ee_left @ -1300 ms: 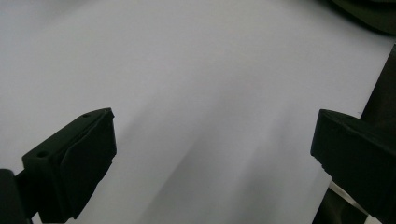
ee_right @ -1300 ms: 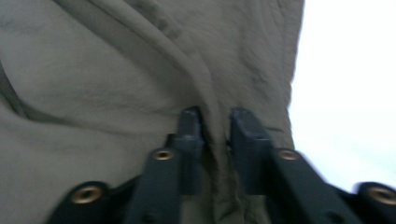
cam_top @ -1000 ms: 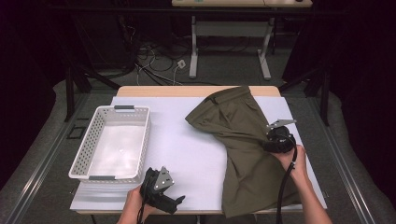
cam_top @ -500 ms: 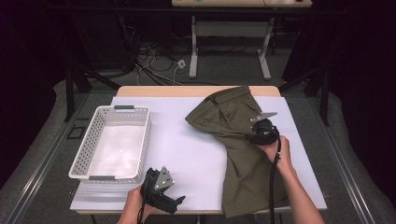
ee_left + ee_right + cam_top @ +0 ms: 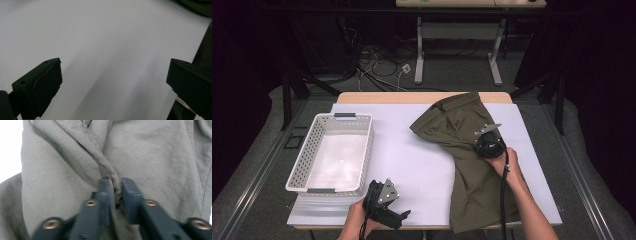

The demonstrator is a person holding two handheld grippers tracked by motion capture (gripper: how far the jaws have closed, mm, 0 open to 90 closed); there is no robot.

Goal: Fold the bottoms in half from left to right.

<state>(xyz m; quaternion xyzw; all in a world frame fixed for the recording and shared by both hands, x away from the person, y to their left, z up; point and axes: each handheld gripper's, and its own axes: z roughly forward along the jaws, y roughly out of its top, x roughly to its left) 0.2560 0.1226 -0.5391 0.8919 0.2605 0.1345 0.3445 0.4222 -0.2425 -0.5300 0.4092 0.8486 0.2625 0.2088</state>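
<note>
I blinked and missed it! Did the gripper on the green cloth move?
Yes. The right gripper slid leftward from the table's right edge toward the middle of the green cloth, its jaws just closing on a fold.

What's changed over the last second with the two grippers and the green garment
The right gripper slid left from the garment's right edge onto its middle, and its jaws have just been closing; they now pinch a raised fold of the olive garment. The left gripper stayed at the table's near edge, jaws open over bare white cover. The white basket and the garment's outline look unchanged.
</note>
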